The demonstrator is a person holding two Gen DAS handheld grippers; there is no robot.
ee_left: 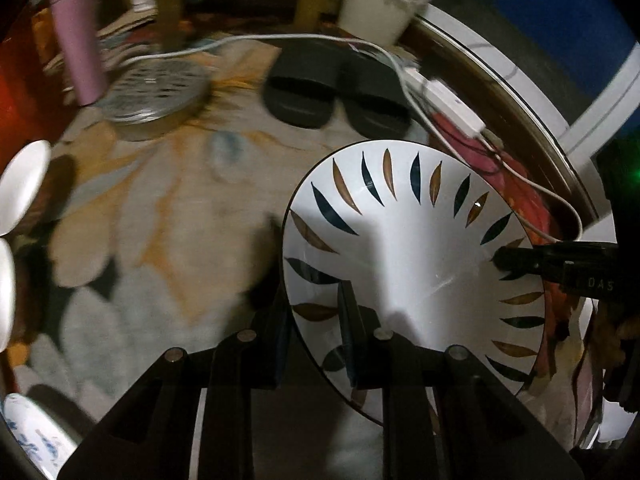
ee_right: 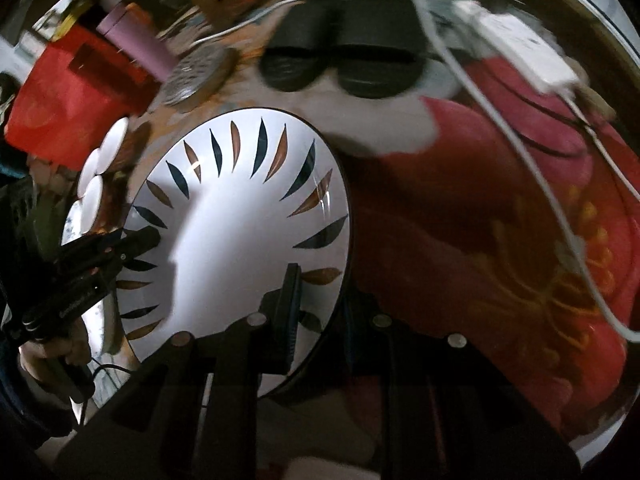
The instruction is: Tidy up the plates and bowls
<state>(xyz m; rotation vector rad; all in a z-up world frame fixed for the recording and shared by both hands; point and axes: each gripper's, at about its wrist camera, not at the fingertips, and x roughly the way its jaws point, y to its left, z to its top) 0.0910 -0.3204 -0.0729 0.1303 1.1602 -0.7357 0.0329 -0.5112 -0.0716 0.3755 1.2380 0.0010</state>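
Leaf-pattern plate (ee_left: 416, 256), held by two grippers over patterned rug (ee_left: 152, 232).
Left gripper (ee_left: 320, 320) and right gripper (ee_right: 316, 304): jaws nearly closed, each pinching an opposite rim of the plate. Beyond: black slippers (ee_left: 336, 96), white cable (ee_left: 240, 42), pink tumbler (ee_left: 76, 40), small white dishes (ee_left: 20, 184) at the rug's left.

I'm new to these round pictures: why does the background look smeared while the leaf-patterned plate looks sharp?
Left wrist view: slippers and pink cup streak with motion blur; plate stays crisp, crossed by a shadow. Right wrist view: same smear on the white cable; fisheye bends the edges.
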